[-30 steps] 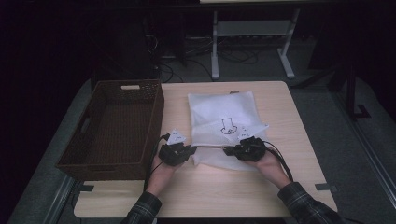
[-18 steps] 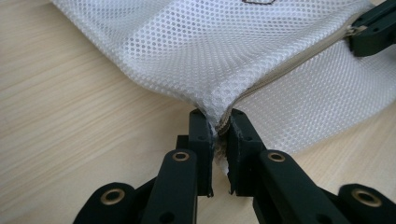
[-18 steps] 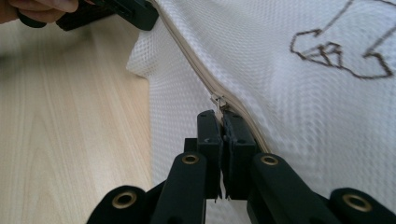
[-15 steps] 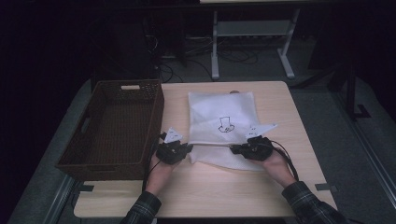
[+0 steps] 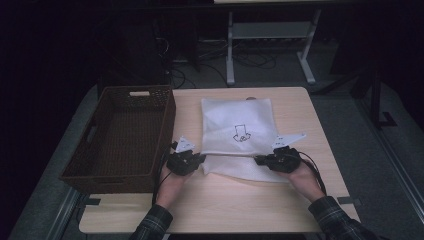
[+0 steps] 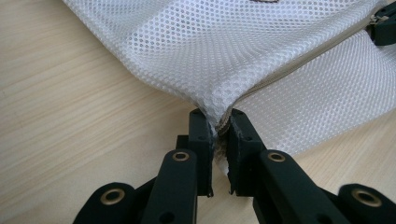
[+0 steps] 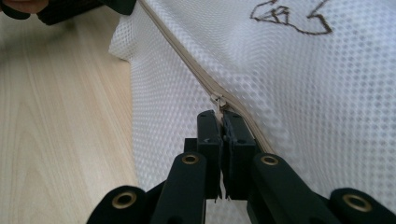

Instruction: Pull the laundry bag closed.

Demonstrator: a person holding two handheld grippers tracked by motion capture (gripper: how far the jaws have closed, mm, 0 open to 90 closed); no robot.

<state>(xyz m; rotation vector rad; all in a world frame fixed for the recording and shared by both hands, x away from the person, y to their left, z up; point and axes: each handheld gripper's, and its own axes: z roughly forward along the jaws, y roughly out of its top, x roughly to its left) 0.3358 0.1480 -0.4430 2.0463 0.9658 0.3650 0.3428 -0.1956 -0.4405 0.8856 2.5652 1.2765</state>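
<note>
Right gripper (image 5: 261, 160) slid rightward along zipper (image 7: 187, 58), clamped on zipper pull (image 7: 218, 100). Left gripper (image 5: 200, 159) clamped mesh bag (image 5: 239, 131) corner on tabletop (image 5: 240, 205). I saw zipper running between both.

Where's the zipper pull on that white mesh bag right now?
The zipper pull sits pinched in the right gripper, near the right end of the mesh bag edge closest to the person, right of the wicker basket.
</note>
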